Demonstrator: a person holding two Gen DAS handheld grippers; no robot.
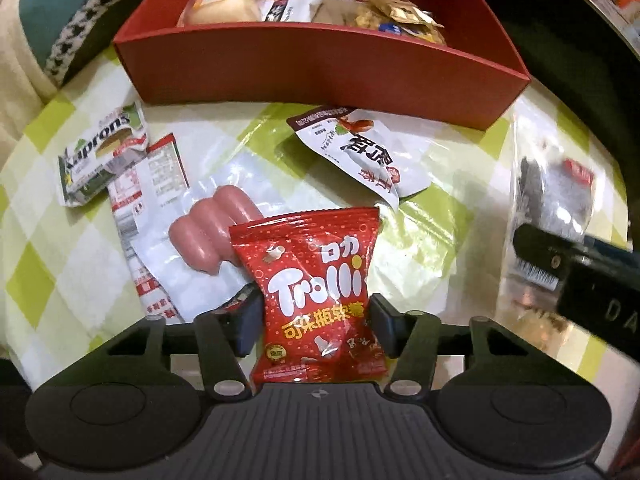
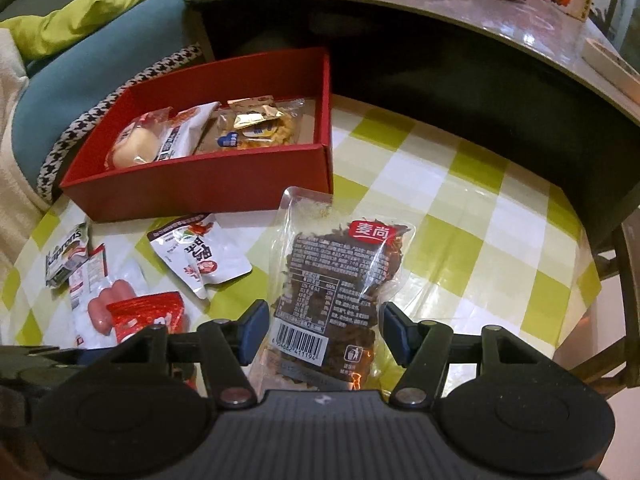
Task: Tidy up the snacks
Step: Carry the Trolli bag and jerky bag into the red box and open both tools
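Note:
A red open box (image 1: 320, 68) holds several wrapped snacks at the back of the table; it also shows in the right wrist view (image 2: 200, 188). My left gripper (image 1: 316, 320) is shut on a red Trolli gummy bag (image 1: 316, 280), held upright above a pack of pink sausages (image 1: 208, 236). My right gripper (image 2: 324, 332) stands open around a clear bag of dark dried snack (image 2: 336, 280) that lies on the table; the pads are apart from it. A white pouch (image 1: 360, 156) and a green Kaprons wafer pack (image 1: 100, 152) lie in front of the box.
The table has a green and white checked cloth (image 2: 460, 240). A grey table edge (image 2: 440, 12) with red packets stands behind. A blue cushion (image 2: 80, 76) and a houndstooth fabric (image 2: 100, 112) lie left of the box. My right gripper's arm (image 1: 592, 276) shows in the left wrist view.

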